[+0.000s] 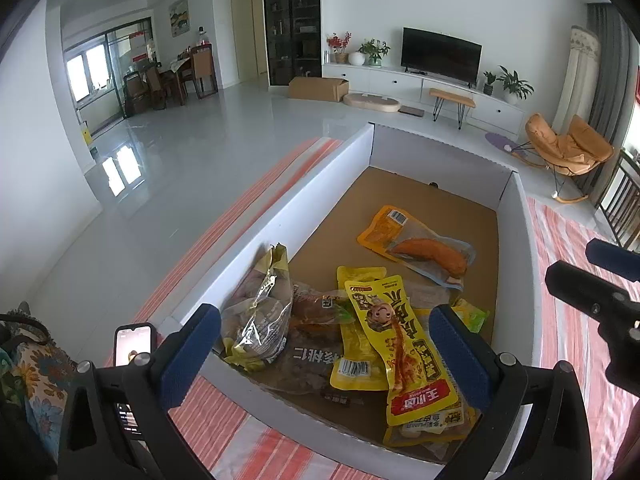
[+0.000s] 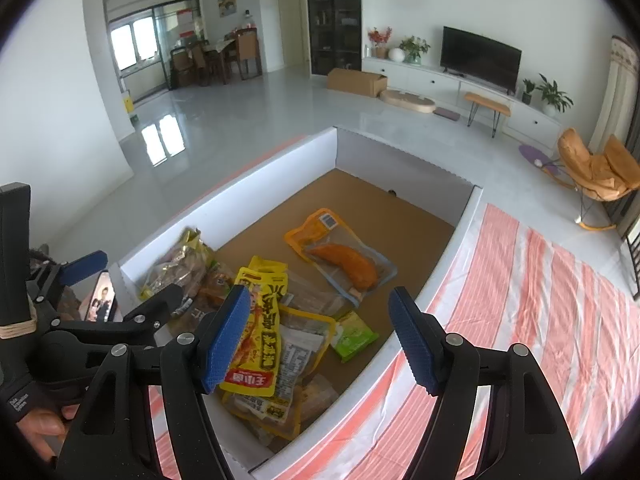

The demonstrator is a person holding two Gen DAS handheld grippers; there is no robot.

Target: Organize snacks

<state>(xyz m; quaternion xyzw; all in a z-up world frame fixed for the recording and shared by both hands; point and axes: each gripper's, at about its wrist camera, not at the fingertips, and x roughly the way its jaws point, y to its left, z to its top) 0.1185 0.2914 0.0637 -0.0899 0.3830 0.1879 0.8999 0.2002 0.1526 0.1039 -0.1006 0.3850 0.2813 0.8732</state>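
Snacks (image 1: 400,344) sit piled in your box (image 1: 276,208) — none on the cloth; both grippers (image 1: 324,344) (image 2: 320,336) gape empty, so sorting looks nearly finished.

Not much you can actually read here. The long yellow snack pouch (image 1: 394,344) lying between the left claw's fingers has a red band at its near end with white characters 王小卤, seen upside down. It also carries big black characters along its length, but I can't make those out for sure.

Just left of it, under the pile, a clear dark pack (image 1: 308,364) shows white 核桃仁, upside down too.

Barcodes sit on the yellow pack (image 1: 354,368) beneath and on the orange-edged pouch (image 1: 416,242) farther ahead, with digits too small to read.
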